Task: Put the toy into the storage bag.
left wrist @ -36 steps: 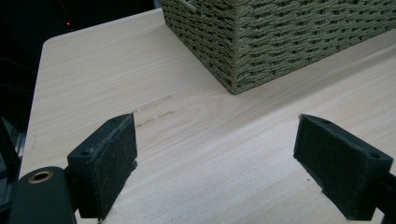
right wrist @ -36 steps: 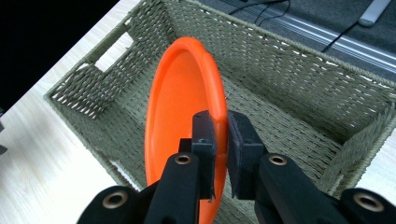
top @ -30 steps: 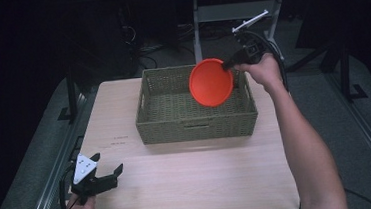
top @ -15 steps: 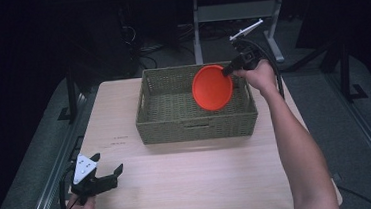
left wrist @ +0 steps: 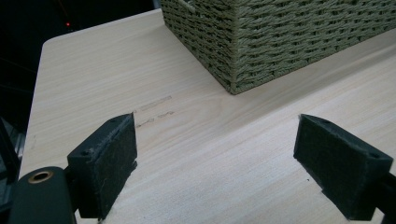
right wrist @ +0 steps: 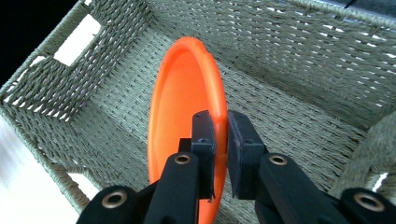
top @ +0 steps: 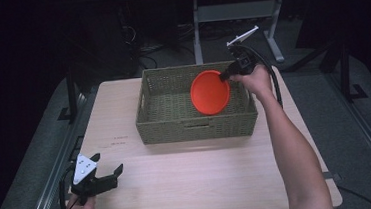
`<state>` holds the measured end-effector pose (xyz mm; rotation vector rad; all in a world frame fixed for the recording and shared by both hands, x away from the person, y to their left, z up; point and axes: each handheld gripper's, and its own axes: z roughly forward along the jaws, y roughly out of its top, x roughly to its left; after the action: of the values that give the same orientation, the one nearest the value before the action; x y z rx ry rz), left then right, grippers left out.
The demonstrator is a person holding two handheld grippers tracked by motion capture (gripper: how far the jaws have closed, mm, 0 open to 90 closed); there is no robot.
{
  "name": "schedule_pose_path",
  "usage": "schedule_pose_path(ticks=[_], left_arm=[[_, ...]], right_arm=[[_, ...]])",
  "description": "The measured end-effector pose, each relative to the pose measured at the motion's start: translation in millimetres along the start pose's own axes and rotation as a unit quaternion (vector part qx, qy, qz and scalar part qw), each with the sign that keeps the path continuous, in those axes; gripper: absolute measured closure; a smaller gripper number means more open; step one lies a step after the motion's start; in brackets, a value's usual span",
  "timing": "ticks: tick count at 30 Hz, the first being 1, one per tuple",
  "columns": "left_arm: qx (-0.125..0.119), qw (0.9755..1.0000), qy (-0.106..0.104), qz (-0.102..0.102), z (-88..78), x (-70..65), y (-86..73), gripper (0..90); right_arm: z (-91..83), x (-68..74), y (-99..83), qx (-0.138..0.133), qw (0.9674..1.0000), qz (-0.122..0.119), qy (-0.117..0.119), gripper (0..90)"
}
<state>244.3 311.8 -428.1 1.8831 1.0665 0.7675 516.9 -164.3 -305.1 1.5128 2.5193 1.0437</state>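
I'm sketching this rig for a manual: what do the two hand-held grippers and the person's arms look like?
Both the left gripper and the right gripper are black, with square dark pads, brass-coloured pivot rivets, a grey three-cornered plate on top and a black trailing cable. The forearms are bare, no sleeves visible.

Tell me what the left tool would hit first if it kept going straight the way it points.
Probably the woven basket: the open left tool points across bare table toward the basket's near corner. Nothing lies between, though depth is hard to judge.
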Motion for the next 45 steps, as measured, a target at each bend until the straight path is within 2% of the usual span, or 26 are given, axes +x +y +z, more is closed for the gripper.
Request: schedule_pose_path(ticks=[7,17,22,28,38,43,45], left_arm=[[-0.003,1.0000,-0.001,0.001,0.5,-0.7,0.1,12.8],[-0.001,1.0000,-0.001,0.001,0.2,-0.4,0.2,12.8],[-0.001,1.0000,-0.001,0.002,-0.1,-0.9,0.2,12.8],[0.000,1.0000,-0.001,0.002,0.5,-1.1,0.5,12.8],[-0.003,1.0000,-0.001,0.000,-0.2,-0.5,0.0,12.8],[-0.002,1.0000,0.000,-0.002,0.7,-0.7,0.1,12.8],[-0.001,1.0000,-0.001,-0.002,0.8,-1.0,0.3,12.8]], right_arm=[[12.3,-3.2,-7.0,0.008,0.9999,0.010,0.003,81.9],[23.9,0.4,-7.9,0.023,0.9997,0.004,0.003,81.9],[30.9,-0.4,-11.8,0.020,0.9996,0.009,0.016,81.9],[39.7,0.4,-15.5,0.038,0.9992,0.007,0.011,81.7],[57.1,-0.3,-21.2,0.043,0.9989,0.011,0.010,81.1],[57.0,-5.1,-23.8,0.070,0.9975,0.009,0.001,73.9],[56.2,-7.2,-25.5,0.073,0.9972,0.013,0.006,71.9]])
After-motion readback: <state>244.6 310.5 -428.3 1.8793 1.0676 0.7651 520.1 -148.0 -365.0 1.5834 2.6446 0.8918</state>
